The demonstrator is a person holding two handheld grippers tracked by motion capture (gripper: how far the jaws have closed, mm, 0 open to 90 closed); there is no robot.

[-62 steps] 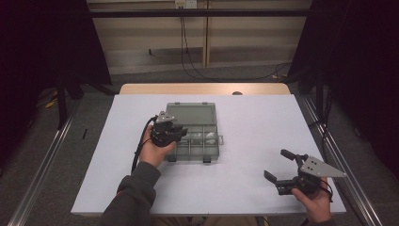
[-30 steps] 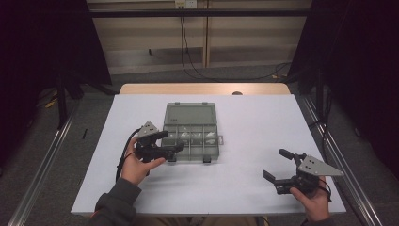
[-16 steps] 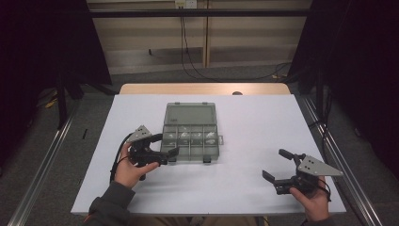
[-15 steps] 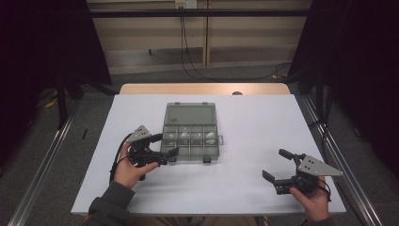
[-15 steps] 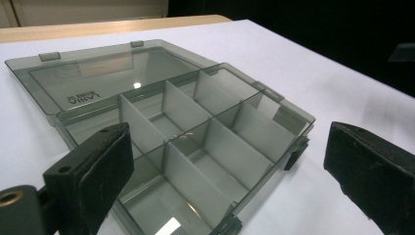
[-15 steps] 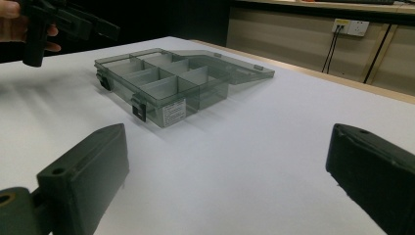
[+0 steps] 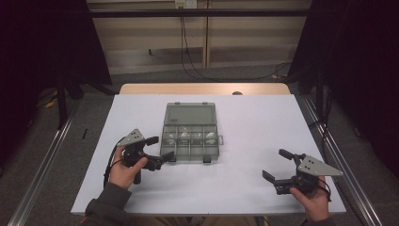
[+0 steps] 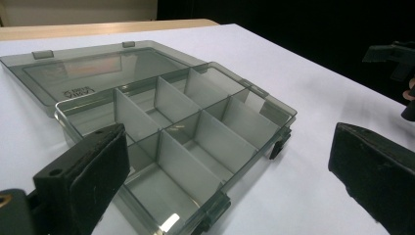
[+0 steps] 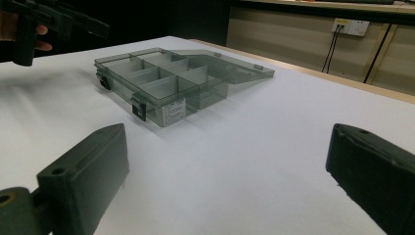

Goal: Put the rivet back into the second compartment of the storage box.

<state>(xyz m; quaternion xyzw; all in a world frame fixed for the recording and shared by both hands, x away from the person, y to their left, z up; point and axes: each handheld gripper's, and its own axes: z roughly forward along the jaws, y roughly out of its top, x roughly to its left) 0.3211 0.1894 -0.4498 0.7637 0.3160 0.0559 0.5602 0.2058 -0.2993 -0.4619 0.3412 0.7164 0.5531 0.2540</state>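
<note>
Lying open near the middle of the white bench [image 7: 244,188], the smoky clear box [image 7: 190,140] has its lid [image 7: 190,114] folded flat on the far side and its tray of compartments toward the person. Two dark latches [image 9: 139,110] stick out from the tray's near edge. A small label shows on one end wall in the right gripper view. Pale shapes show in some compartments in the high view; whether they are contents or glare is unclear, and the compartments look bare in the left gripper view.

The left gripper [image 7: 156,150] sits just beside the box's near-left corner, pointing across toward it. Its jaws have just been opening and now stand wide apart, with nothing pressed between them; in its own view the tray's corner lies low between the two pads without touching either. The left hand [image 7: 123,169] holds it from below, a dark sleeve [image 7: 106,207] behind it, and a cable loops off its left side.

The right gripper [image 7: 277,165] is well apart from the box, near the bench's near-right corner, held in the right hand [image 7: 313,203]. Its jaws are also spread wide over bare bench, gripping nothing, and its grey plate [image 7: 319,165] faces up.
</note>
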